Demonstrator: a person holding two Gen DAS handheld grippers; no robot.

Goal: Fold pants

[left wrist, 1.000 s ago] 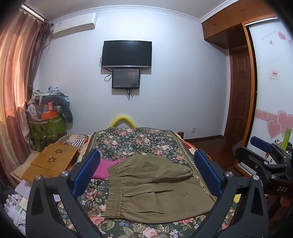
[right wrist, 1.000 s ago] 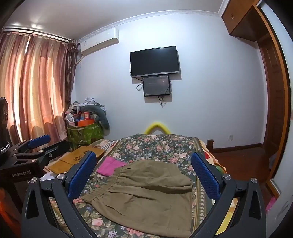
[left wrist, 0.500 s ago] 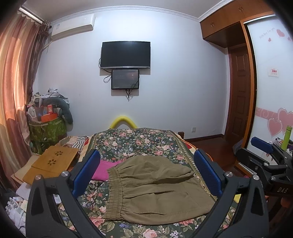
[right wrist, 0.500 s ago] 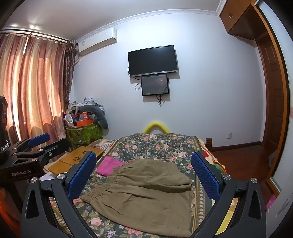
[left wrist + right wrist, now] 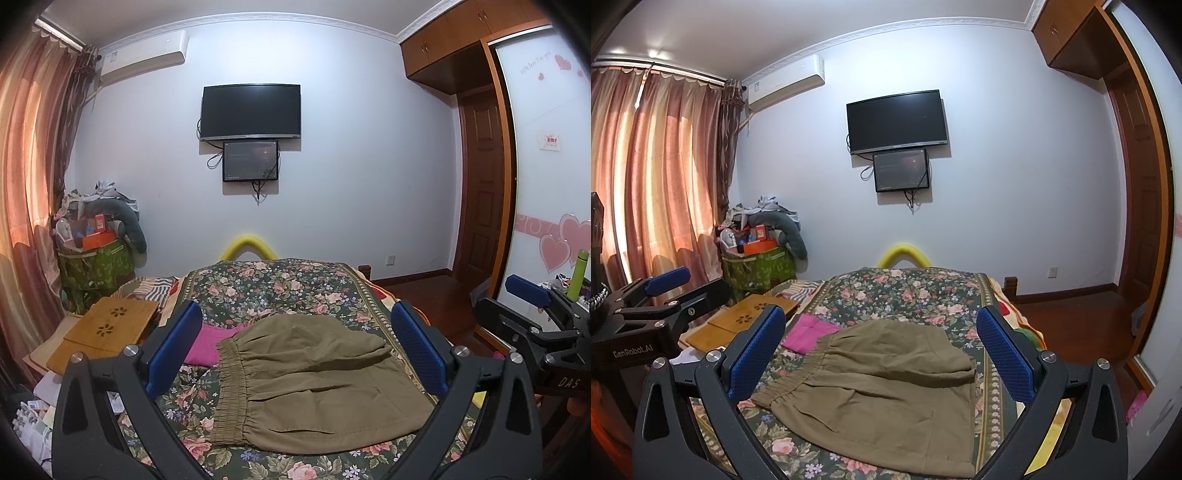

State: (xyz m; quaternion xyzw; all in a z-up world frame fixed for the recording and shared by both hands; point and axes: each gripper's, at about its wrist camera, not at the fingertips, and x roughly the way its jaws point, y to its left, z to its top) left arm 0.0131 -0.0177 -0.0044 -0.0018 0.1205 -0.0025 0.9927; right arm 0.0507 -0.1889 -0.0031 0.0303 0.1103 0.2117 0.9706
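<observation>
The olive-brown pants (image 5: 310, 384) lie folded on the floral bedspread (image 5: 273, 288), elastic waistband to the left; they also show in the right wrist view (image 5: 882, 391). My left gripper (image 5: 295, 354) is open and empty, held above the near part of the pants. My right gripper (image 5: 882, 354) is open and empty too, above the same pants. Each gripper shows in the other's view: the right one at the right edge (image 5: 532, 310), the left one at the left edge (image 5: 661, 295). Neither touches the cloth.
A folded pink garment (image 5: 809, 332) lies on the bed left of the pants. A wooden lap desk (image 5: 107, 328) sits left of the bed. A green bag piled with things (image 5: 92, 262) stands by the curtain. A TV (image 5: 251, 110) hangs on the far wall.
Both views have shifted only slightly; the pants lie the same and both grippers stay open above them.
</observation>
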